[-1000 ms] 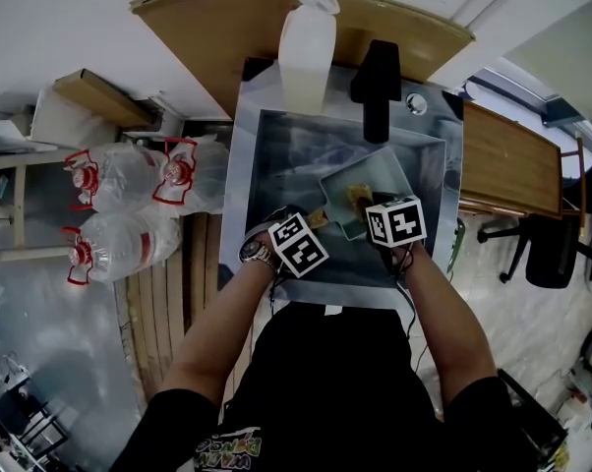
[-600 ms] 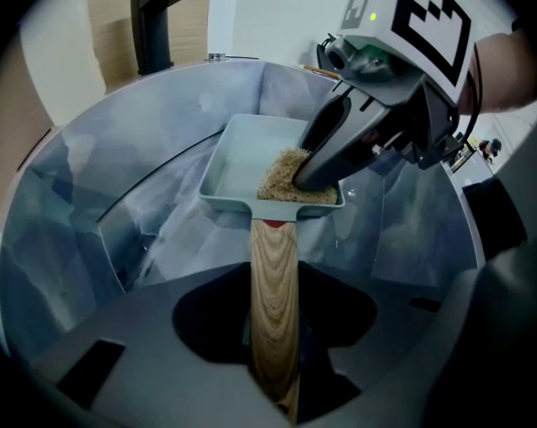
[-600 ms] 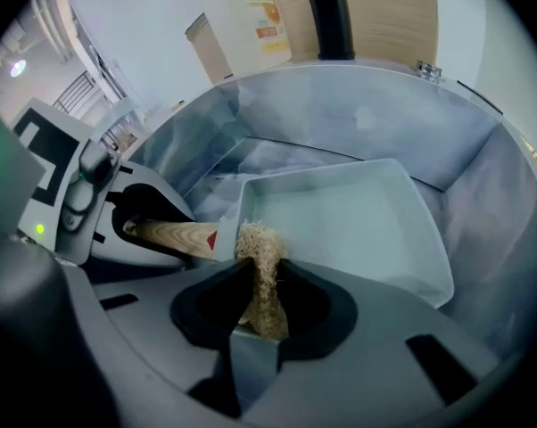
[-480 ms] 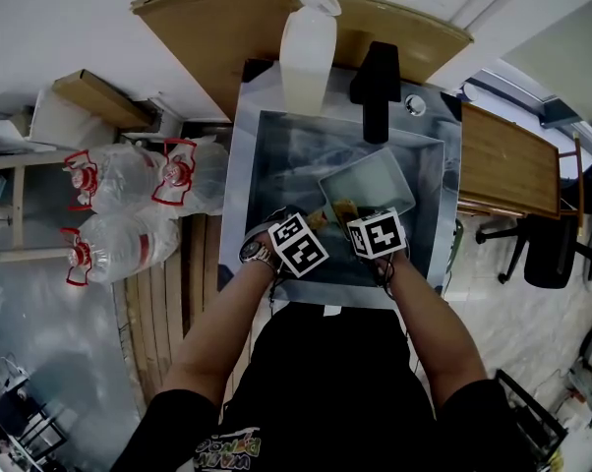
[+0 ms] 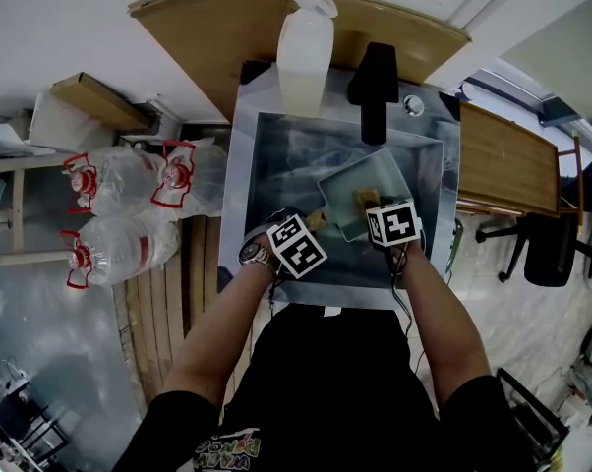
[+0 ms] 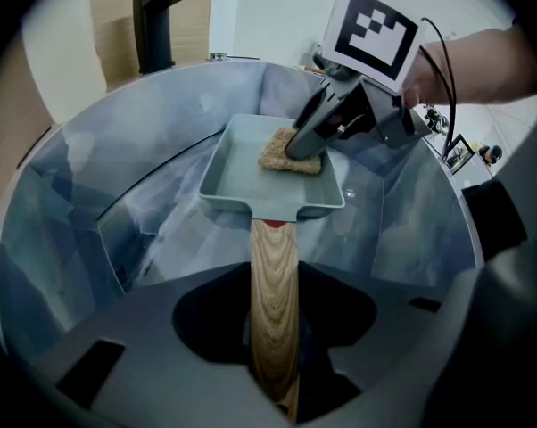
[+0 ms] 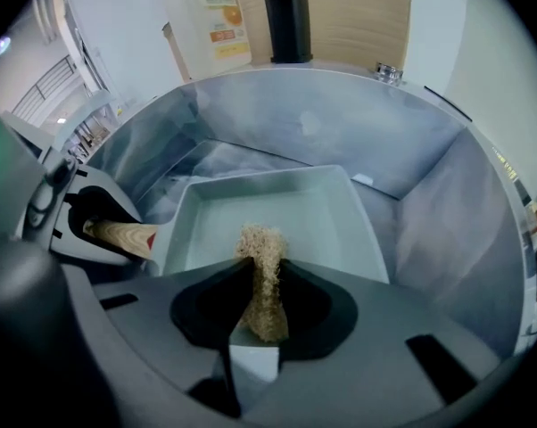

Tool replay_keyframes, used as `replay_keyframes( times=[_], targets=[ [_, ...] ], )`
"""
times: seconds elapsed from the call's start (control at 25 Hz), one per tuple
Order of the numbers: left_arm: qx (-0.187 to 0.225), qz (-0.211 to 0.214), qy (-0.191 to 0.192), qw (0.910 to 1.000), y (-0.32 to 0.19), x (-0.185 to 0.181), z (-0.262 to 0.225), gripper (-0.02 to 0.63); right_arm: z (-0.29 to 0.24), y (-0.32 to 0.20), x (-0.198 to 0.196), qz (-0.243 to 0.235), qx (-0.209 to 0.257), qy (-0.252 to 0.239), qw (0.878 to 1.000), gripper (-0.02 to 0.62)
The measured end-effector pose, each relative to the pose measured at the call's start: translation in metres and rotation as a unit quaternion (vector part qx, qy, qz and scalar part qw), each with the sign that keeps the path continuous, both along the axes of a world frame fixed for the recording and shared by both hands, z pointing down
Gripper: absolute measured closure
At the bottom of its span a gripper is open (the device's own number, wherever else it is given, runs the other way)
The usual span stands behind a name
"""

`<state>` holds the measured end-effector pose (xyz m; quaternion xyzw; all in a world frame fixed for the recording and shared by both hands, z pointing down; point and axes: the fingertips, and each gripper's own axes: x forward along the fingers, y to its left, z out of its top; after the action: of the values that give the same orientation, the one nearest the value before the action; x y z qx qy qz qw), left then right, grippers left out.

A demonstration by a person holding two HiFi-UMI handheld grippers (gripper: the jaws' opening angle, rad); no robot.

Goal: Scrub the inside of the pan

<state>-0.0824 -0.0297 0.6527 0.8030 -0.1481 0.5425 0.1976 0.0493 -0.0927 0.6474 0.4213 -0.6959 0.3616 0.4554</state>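
Head view: the square pan [image 5: 367, 177] is seen low inside the steel sink [image 5: 276, 155], its wooden handle [image 5: 318, 219] taken by the left tool [image 5: 312, 227]. The right tool [image 5: 368, 205] is set over the pan's near side with a tan scrub pad [image 5: 361, 197]. Whether the pan's base rests on the sink floor cannot be told. Left gripper view: the handle is clamped between the jaws and runs straight out to the pan, and the pad is pressed on the pan floor near the right wall. As the pan is held by the handle alone, it is judged that a hard sideways stroke could twist it or roll the smooth wood in the grip. Right gripper view: the pad is pinched narrowly on edge, and its free end is bent over. Under drag it could be pulled from the jaws or folded under. The tool tips could then scrape the pan's lining.
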Motion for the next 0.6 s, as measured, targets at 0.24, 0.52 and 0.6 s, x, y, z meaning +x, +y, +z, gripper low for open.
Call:
replay_keyframes(
  times=[0.24, 0.52, 0.6],
  targets=[
    [0.0, 0.0, 0.0, 1.0, 0.0, 0.0, -0.001, 0.445, 0.007, -0.017, 0.031, -0.045, 0.042, 0.122, 0.991, 0.499],
    [0.0, 0.004, 0.002, 1.0, 0.001, 0.001, 0.0, 0.445, 0.009, -0.027, 0.052, -0.055, 0.068, 0.212, 0.973, 0.499],
    [0.0, 0.004, 0.002, 1.0, 0.001, 0.001, 0.0, 0.445, 0.01, -0.027, 0.051, -0.056, 0.071, 0.215, 0.972, 0.499]
  ],
)
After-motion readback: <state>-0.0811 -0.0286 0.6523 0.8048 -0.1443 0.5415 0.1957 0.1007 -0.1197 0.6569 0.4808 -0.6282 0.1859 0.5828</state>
